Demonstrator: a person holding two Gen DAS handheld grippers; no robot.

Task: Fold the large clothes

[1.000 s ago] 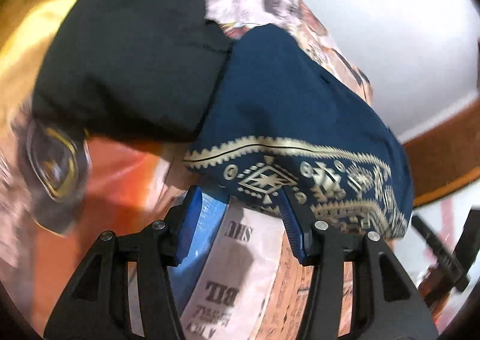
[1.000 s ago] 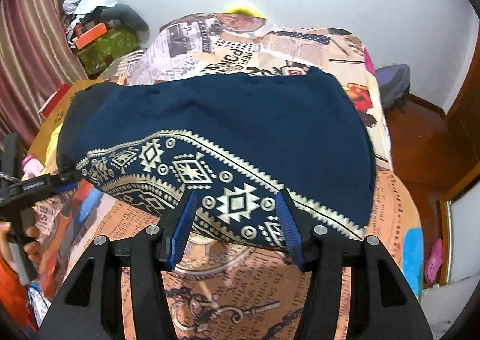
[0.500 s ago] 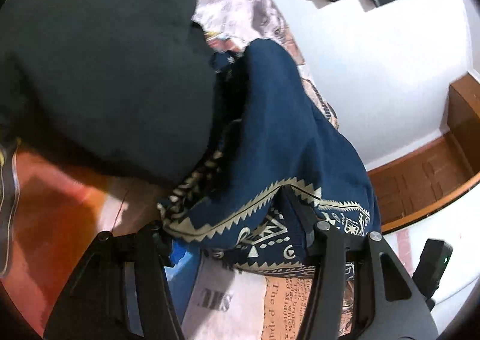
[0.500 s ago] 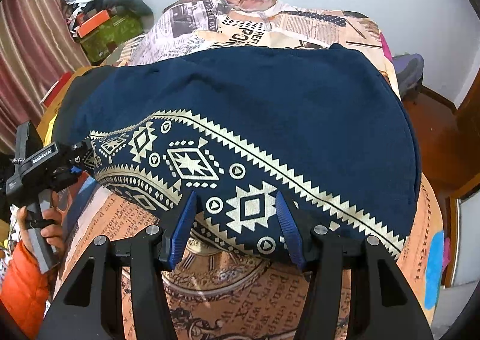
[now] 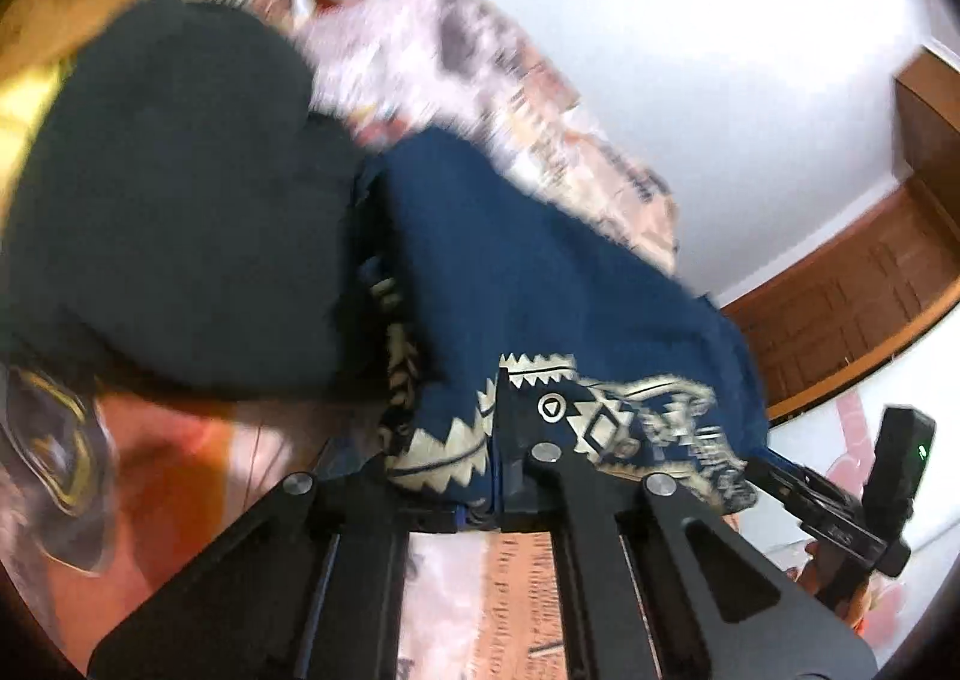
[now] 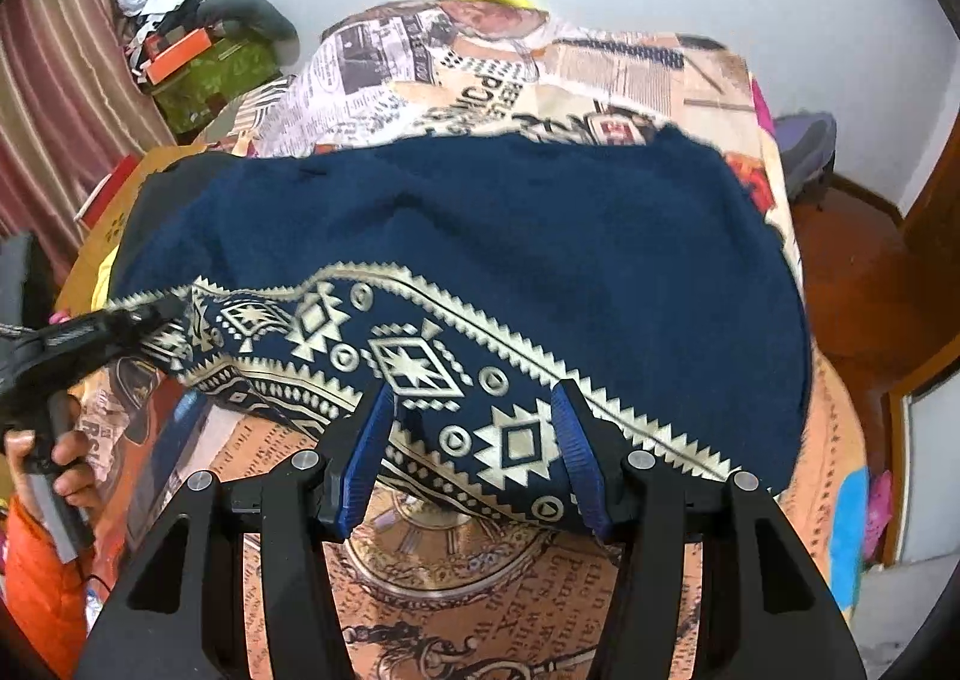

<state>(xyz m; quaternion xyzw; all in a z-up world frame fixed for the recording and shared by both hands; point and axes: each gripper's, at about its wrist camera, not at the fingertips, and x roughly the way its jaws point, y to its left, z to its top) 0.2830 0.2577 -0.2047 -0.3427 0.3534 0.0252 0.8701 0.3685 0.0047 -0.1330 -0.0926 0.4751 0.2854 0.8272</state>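
we are pinching the patterned hem of the navy garment (image 6: 480, 236), lying on the newsprint bedspread (image 6: 480, 578), with the left gripper (image 5: 498, 440). the right gripper (image 6: 474, 452) is straddling the hem half open; we should clamp before lifting. blur is obscuring the far edge.

Left wrist view is motion-blurred: printed bedcover (image 5: 528, 98) lettering unreadable, far green/yellow clutter just smears. Left gripper (image 5: 495, 440) pad faces hidden, cloth bunched round them w/ the navy garment (image 5: 540, 272) hem. Black cloth (image 5: 162, 200) cut by left edge; shape can't tell. Right gripper (image 5: 840, 524) only partly seen at right edge, tips behind the garment.

Right wrist view: right gripper (image 6: 474, 452) fingers straddle the patterned hem; pad contact can't tell. Person's hand (image 6: 54, 458) & orange sleeve cut at left edge. Wall item at top cropped.
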